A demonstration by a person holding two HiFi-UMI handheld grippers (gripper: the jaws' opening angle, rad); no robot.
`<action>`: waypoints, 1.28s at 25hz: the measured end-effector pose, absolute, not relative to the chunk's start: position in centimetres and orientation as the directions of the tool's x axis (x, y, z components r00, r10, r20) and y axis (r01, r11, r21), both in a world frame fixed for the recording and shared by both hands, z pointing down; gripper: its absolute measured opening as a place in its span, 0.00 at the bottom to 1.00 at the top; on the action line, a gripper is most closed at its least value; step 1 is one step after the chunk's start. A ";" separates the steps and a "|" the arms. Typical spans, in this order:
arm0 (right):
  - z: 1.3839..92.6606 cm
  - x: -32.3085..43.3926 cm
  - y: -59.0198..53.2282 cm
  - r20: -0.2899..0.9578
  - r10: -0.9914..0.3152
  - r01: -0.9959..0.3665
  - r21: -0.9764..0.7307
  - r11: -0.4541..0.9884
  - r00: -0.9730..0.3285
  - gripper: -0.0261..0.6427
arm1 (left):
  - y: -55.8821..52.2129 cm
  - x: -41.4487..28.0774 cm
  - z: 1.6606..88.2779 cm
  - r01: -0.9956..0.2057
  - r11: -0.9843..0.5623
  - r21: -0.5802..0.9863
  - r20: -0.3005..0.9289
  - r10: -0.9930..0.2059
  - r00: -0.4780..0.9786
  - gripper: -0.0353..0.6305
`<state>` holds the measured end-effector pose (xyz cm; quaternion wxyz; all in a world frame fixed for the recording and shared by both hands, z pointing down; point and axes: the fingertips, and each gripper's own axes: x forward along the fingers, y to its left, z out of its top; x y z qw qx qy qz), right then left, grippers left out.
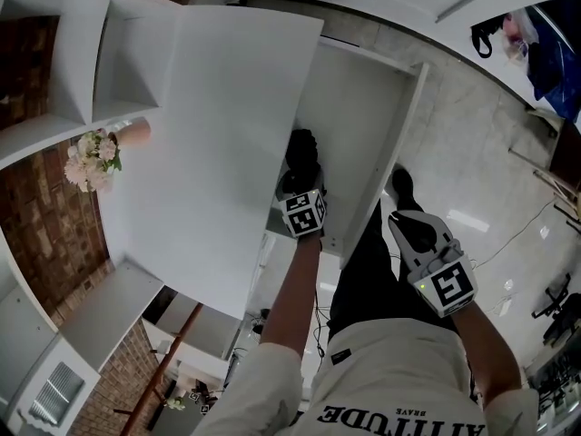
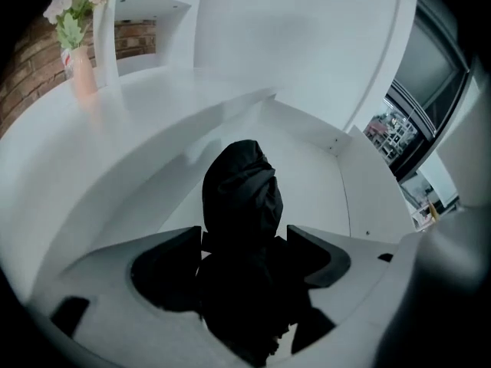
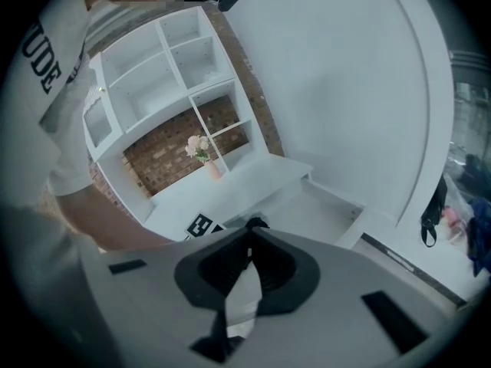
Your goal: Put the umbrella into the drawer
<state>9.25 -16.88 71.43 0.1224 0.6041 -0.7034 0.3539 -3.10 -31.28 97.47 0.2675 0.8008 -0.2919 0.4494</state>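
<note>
**A:** Umbrella (image 2: 242, 198), where is it?

**B:** Folded up, black, inside the open white drawer (image 2: 314, 167). The drawer stands pulled out from under the white worktop (image 1: 209, 153).

**A:** And the left hand-held gripper (image 2: 244, 244)?

**B:** It is angled steeply down into the drawer with its jaws spread wide. The umbrella sits between them, but the pads are not squeezing it, so it is released.

**A:** The right hand-held gripper (image 3: 249, 234)?

**B:** It hangs outside the drawer, over the person's black trouser leg. The jaws are clenched tip to tip with nothing between them.

**A:** Anything else about?

**B:** A pink vase of pale flowers (image 1: 95, 157) stands at the far end of the worktop. It is just beside the white shelving (image 1: 100, 53) and the brick wall (image 1: 36, 207).
</note>
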 end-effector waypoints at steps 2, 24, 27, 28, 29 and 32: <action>70.7 9.3 -17.1 0.594 -0.770 -0.941 -0.337 0.027 -0.234 0.09 | -31.1 -3.1 96.6 -0.697 -0.698 0.167 0.870 -0.227 0.437 0.56; 59.9 10.2 -16.8 0.515 -0.830 -0.975 -0.160 0.154 -0.216 0.09 | -25.6 -5.4 77.7 -0.605 -0.736 0.303 0.724 -0.235 0.648 0.37; 58.8 10.3 -16.8 0.501 -0.832 -0.971 -0.145 0.190 -0.237 0.09 | -25.3 -6.2 74.2 -0.634 -0.723 0.274 0.688 -0.313 0.654 0.27; 58.5 10.4 -16.7 0.494 -0.833 -0.969 -0.141 0.204 -0.247 0.09 | -25.1 -6.5 73.1 -0.648 -0.714 0.267 0.677 -0.339 0.653 0.25; 58.2 10.5 -16.6 0.489 -0.833 -0.966 -0.137 0.219 -0.258 0.09 | -24.9 -6.7 72.1 -0.661 -0.703 0.261 0.665 -0.365 0.651 0.22; 56.8 10.8 -15.9 0.482 -0.825 -0.956 -0.141 0.259 -0.295 0.09 | -23.8 -7.4 69.3 -0.699 -0.671 0.247 0.635 -0.434 0.640 0.17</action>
